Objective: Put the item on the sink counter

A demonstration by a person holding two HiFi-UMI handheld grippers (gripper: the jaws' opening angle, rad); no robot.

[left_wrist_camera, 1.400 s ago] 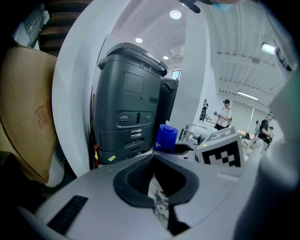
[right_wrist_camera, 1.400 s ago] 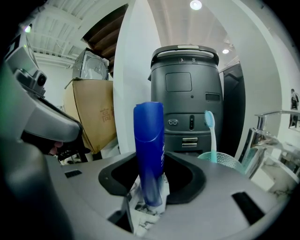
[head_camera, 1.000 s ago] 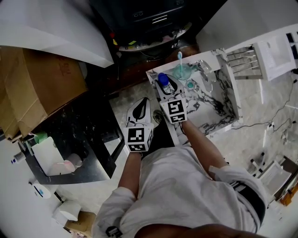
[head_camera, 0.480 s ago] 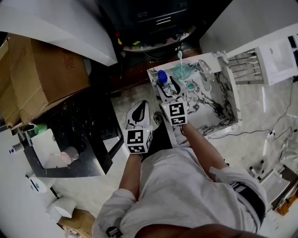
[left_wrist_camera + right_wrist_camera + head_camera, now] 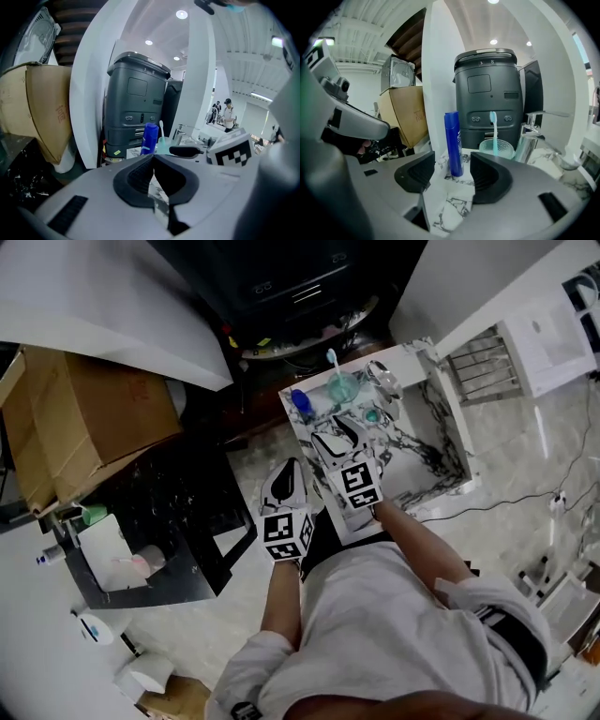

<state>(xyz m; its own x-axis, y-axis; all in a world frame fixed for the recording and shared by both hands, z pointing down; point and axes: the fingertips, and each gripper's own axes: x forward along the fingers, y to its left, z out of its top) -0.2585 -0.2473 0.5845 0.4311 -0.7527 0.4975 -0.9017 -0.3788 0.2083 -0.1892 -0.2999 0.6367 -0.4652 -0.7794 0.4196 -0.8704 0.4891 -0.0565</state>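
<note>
A tall dark grey machine stood behind everything, with a large cardboard box to its left in the head view. In front of the machine lay the white marble sink counter, where the person's two arms reached. The right gripper hung over the counter's near left part. Its jaws had just been opening and stood spread wide, with nothing between the pads. The left gripper hung beside the counter's edge, jaws pressed together and empty. The blue bottle stood upright on the counter near its back left corner, just ahead of the right gripper's tips and free of them, so the placing looked done. Beside it were a faucet, then a pale green cup holding a toothbrush. The bottle looked like light, stiff plastic with a smooth round wall, probably slippery under the pads, and tall and narrow enough to tip at a nudge. Any fresh grip would best go across the middle of the body, below the cap, squeezed squarely and moderately.
</note>
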